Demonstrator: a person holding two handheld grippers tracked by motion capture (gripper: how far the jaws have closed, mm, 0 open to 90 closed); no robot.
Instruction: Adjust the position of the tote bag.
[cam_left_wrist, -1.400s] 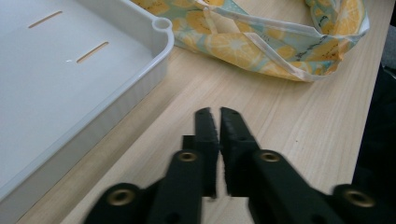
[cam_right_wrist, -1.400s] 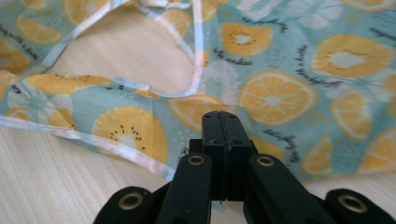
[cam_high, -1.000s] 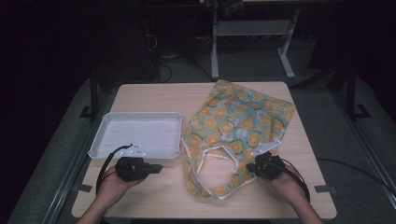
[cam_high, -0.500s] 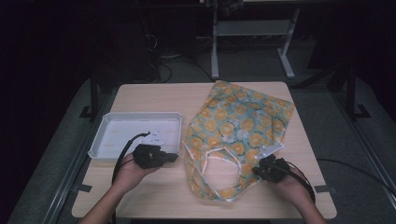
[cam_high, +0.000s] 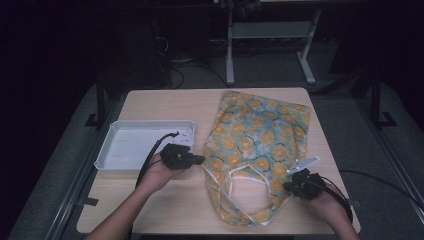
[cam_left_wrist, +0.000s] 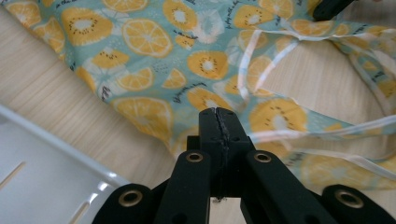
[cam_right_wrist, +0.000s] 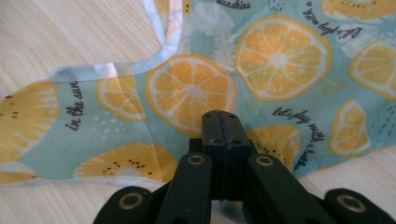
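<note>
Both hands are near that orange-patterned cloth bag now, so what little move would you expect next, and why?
Probably opening the left tool to take the fabric bag by its near-left edge. Its jaws are pressed shut with nothing between them, just above that edge beside the white tray. The right tool, also shut, sits over the bag's other near corner, which suggests a two-handed lift or spread.

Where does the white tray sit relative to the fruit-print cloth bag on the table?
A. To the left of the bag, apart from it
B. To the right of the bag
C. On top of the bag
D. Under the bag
A: in the high view the white tray lies on the table's left half, with bare wood between it and the fruit-print bag spread at centre-right.
</note>
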